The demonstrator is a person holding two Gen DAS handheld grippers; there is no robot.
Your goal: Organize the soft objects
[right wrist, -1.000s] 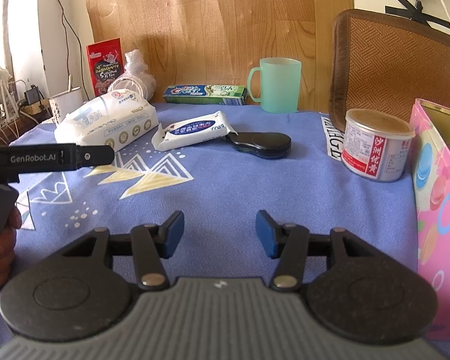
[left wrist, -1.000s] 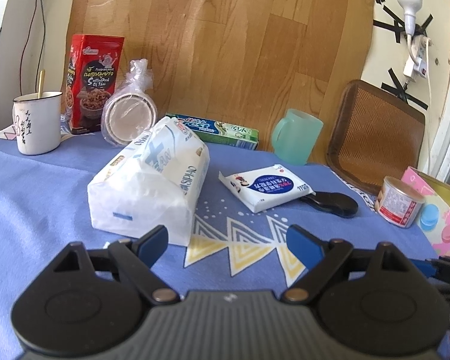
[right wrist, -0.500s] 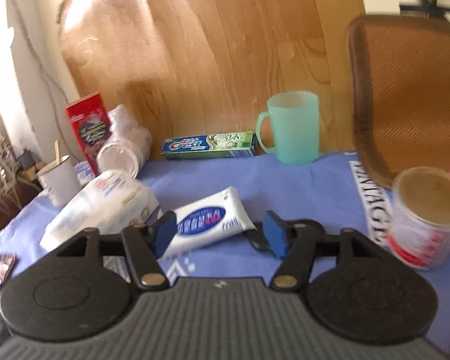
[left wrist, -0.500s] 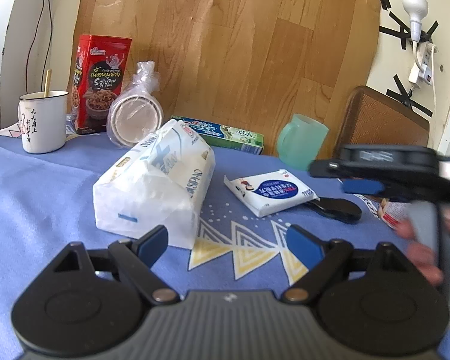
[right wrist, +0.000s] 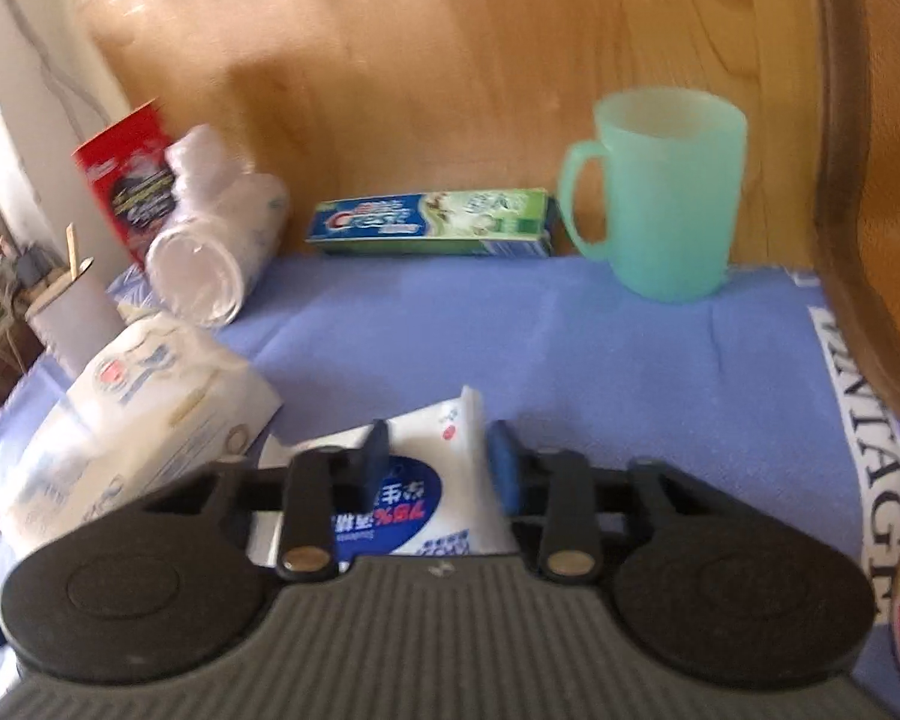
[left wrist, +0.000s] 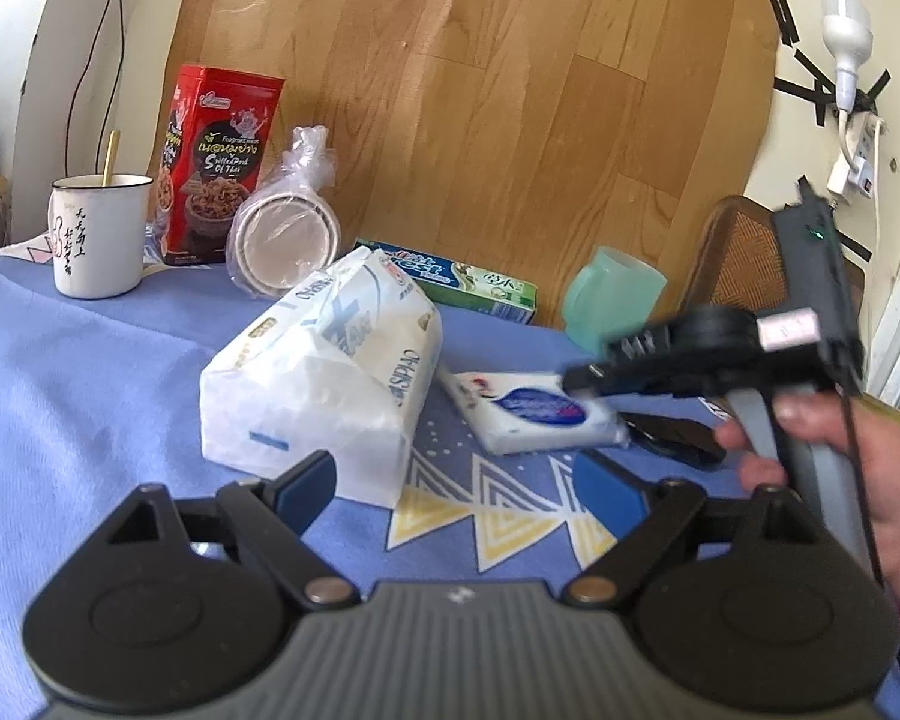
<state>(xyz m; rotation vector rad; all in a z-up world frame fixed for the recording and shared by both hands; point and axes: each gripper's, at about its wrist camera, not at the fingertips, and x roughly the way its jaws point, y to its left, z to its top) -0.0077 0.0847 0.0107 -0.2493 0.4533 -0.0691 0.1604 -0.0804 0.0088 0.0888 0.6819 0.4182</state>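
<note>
A big white tissue pack (left wrist: 330, 372) (right wrist: 138, 414) lies on the blue cloth (left wrist: 78, 396). To its right is a small white-and-blue wipes pack (left wrist: 534, 414) (right wrist: 426, 480). My right gripper (right wrist: 438, 462) (left wrist: 582, 381), held by a hand (left wrist: 858, 480), has come down over the small pack. Its jaws are closing, and both blue pads touch the pack's sides, which bulge up between them. My left gripper (left wrist: 456, 480) hangs open just in front of the big pack, with nothing between its fingers.
Along the wooden back board stand a white enamel mug (left wrist: 99, 234), a red tin (left wrist: 222, 162), bagged paper cups (left wrist: 282, 240), a toothpaste box (right wrist: 432, 222) and a green mug (right wrist: 672, 198). A black object (left wrist: 678, 438) lies right of the small pack. A woven tray (right wrist: 870, 180) leans at the right.
My right gripper travelled forward over the cloth to the small wipes pack and its jaws narrowed around it. It came into the left wrist view. My left gripper stayed put.
</note>
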